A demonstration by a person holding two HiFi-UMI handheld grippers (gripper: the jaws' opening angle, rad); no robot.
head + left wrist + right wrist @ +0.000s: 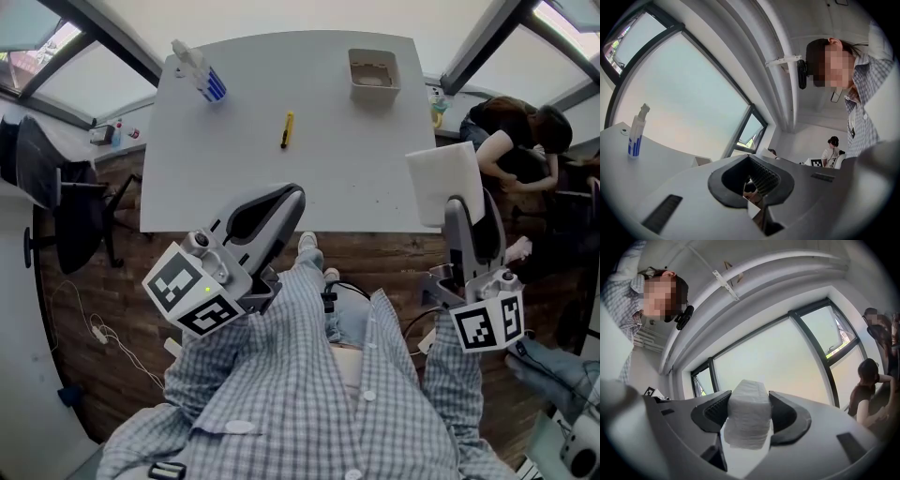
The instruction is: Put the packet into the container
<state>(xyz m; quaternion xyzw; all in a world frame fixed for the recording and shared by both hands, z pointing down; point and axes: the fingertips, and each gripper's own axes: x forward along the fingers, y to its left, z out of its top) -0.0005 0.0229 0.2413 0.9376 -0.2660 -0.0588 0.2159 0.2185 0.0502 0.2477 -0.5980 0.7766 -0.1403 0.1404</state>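
The packet (747, 420), white and soft-looking, is clamped between the jaws of the right claw (469, 208). It is pinched by its lower part, and most of it stands up clear above the tips. That is my first worry. A soft pack held low could sag or slide out on a quick swing, and it would drop to the floor on the near side of the table (281, 192), whose near edge runs just ahead of the claw.

The container (373, 75) sits well ahead of that claw and somewhat to its left, close to the table's far edge. Its mouth looks scarcely wider than the packet. I'd guess a crooked entry could catch the rim and shove the tub toward that edge, or leave the packet perched across the top.

The path across looks open. A yellow marker (287, 129) lies further left of the line to the container, and a bottle (199, 71) lies at the far left corner, both well apart from it. To the claw's right a seated person (511, 141) leans near the table corner, so there is little spare room that way.

The left claw (281, 202), jaws together on nothing, hangs at the near edge, well to the left.
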